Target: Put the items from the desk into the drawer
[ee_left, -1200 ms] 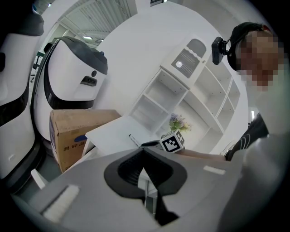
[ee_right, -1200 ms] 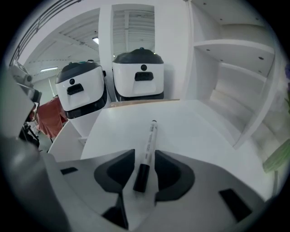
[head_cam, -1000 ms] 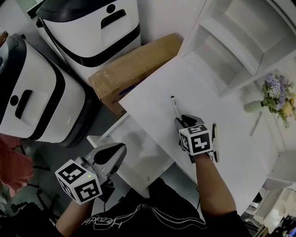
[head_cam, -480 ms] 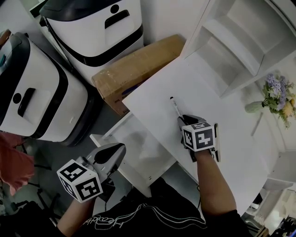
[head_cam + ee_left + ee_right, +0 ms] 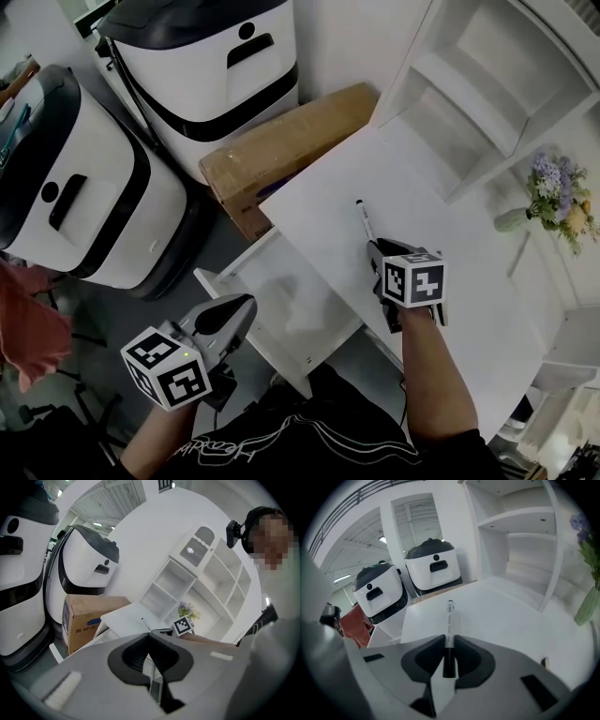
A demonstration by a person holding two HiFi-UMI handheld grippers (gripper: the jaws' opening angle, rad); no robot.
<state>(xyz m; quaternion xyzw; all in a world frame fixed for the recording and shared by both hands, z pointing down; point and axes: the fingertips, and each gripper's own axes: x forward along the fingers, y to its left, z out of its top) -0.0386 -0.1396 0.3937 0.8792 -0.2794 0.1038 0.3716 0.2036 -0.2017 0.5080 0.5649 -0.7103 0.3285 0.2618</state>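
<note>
1 pen (image 5: 364,217) on the table (image 5: 450,225), grasped by the right hand-held gripper (image 5: 374,246), jaws just closing; left hand-held gripper (image 5: 246,306) clenched, empty.

Mostly smooth white board and plastic, from where I sit.
The counter (image 5: 450,234) and drawer (image 5: 281,300) look to me like smooth, matt white board. The pen (image 5: 364,218) reads as plastic, white barrel with a black end. The box (image 5: 281,150) is brown cardboard, dull and rough. The two white machines (image 5: 211,75) have glossy plastic shells. My left gripper (image 5: 149,635) is matt grey plastic with ribbed black pads (image 5: 134,655).
</note>
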